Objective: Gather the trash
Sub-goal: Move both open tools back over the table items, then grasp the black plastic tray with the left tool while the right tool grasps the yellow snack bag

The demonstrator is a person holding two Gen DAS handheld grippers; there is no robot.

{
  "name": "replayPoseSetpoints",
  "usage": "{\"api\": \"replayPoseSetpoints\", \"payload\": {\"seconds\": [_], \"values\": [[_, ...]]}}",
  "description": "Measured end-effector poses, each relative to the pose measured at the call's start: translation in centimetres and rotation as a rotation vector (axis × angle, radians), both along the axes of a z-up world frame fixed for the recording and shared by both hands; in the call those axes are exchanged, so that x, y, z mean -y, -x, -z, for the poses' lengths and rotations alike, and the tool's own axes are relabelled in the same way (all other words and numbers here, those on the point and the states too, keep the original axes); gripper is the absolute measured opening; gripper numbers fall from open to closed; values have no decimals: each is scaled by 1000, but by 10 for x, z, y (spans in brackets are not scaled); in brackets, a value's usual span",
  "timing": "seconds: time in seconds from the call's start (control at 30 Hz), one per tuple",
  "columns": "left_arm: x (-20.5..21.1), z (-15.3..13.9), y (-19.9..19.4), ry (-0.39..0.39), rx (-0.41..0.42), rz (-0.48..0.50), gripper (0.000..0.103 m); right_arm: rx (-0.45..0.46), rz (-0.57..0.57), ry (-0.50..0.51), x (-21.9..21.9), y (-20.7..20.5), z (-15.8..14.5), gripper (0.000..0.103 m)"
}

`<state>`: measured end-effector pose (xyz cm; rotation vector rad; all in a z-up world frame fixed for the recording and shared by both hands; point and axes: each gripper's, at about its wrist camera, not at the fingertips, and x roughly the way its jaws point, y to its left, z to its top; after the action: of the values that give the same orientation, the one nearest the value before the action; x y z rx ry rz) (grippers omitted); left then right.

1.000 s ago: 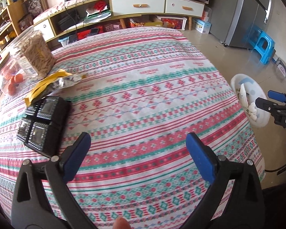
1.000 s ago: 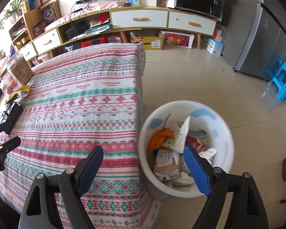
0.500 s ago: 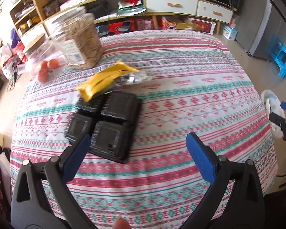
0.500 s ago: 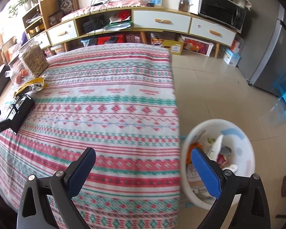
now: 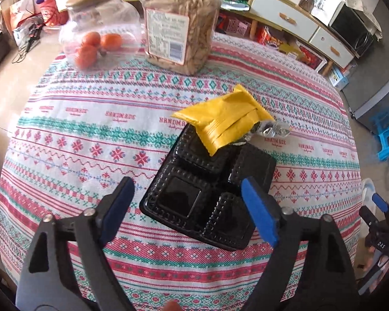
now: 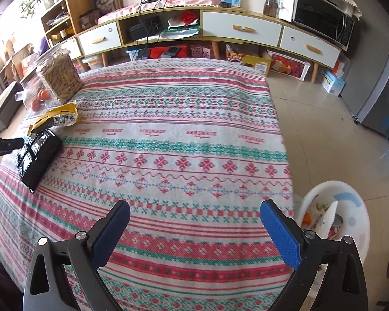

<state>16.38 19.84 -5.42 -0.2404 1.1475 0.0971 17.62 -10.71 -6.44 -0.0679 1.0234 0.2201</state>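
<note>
Patterned surface (image 5: 96, 119) ahead, left hand-held gripper (image 5: 188, 202) closing around black tray (image 5: 210, 189) to bin it, not yet clamped.

Left gripper (image 5: 186, 202), right gripper (image 6: 194, 223), black plastic arms, blue textured pads on the jaws, silver pivot screws

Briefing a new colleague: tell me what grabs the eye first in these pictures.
The black plastic tray lies on the striped tablecloth with a yellow wrapper overlapping its far edge. The left gripper, open, hovers over the tray. A white trash bin stands on the floor beside the table.
</note>
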Motion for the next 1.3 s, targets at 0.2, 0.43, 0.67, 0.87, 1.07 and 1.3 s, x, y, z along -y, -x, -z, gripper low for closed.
{"api": "replayPoseSetpoints", "payload": {"seconds": [0.2,0.43,0.67,0.87,1.07,1.3], "values": [[0,11,-8,-1,-33,31,65,-8,-15,-9,-22,-8,5,101],[-6,12,-1,27,-36,61,51,2,-80,-8,-52,-7,0,101],[-20,5,29,20,-49,96,50,-18,-111,-22,-80,-5,-3,101],[-59,-10,58,16,10,36,50,-38,-97,-82,-108,-20,-7,101],[-89,-24,71,8,66,-51,50,-9,-178,-106,-158,-45,-7,101],[-103,-22,68,49,69,-92,50,8,-315,-50,-228,-68,7,101]]}}
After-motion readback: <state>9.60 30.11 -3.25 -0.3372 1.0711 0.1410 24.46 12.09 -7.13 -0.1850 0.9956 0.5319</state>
